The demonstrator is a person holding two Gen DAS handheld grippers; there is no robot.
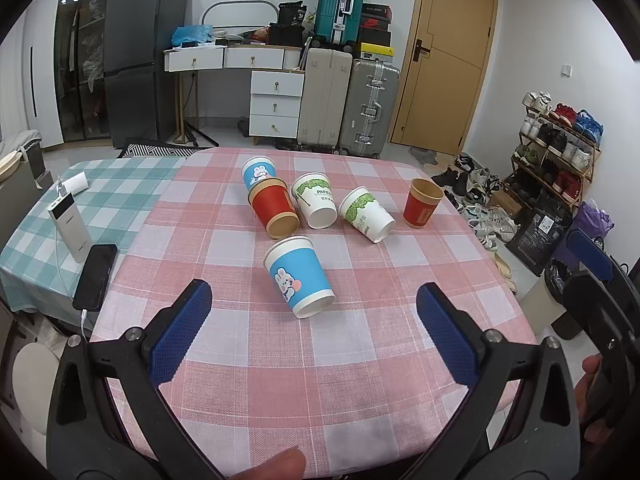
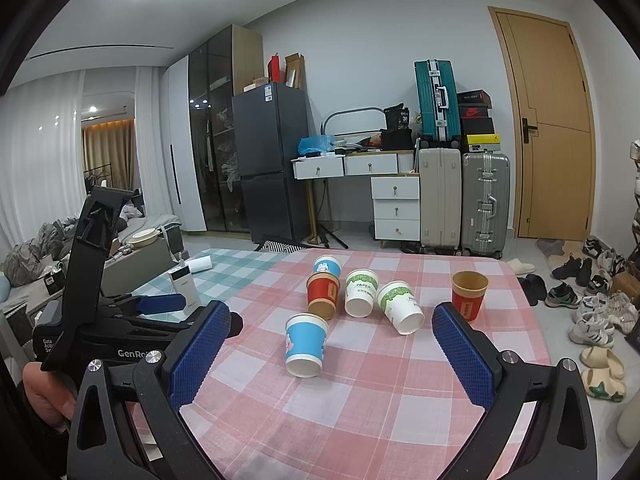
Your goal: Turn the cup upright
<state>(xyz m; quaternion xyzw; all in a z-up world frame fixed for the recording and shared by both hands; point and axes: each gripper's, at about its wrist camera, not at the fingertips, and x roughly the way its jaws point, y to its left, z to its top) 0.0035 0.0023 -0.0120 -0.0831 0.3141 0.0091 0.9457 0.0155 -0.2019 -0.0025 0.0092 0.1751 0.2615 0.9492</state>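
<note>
Several paper cups lie on their sides on the pink checked table (image 1: 320,360). The nearest is a blue rabbit cup (image 1: 298,276), also in the right wrist view (image 2: 305,340). Behind it lie a red cup (image 1: 274,210), two white-green cups (image 1: 315,200) (image 1: 366,215) and a second blue cup (image 1: 258,172). One red cup (image 1: 422,203) stands upright at the right, also in the right wrist view (image 2: 469,295). My left gripper (image 1: 314,294) is open and empty, just short of the near blue cup. My right gripper (image 2: 332,318) is open and empty, above the table's near side.
A power bank (image 1: 68,222), a black phone (image 1: 95,271) and a white roll (image 1: 76,182) lie on the green checked cloth at the left. Suitcases, drawers, a fridge and a shoe rack (image 1: 560,140) stand beyond the table. The left gripper's body (image 2: 100,320) shows at the right view's left.
</note>
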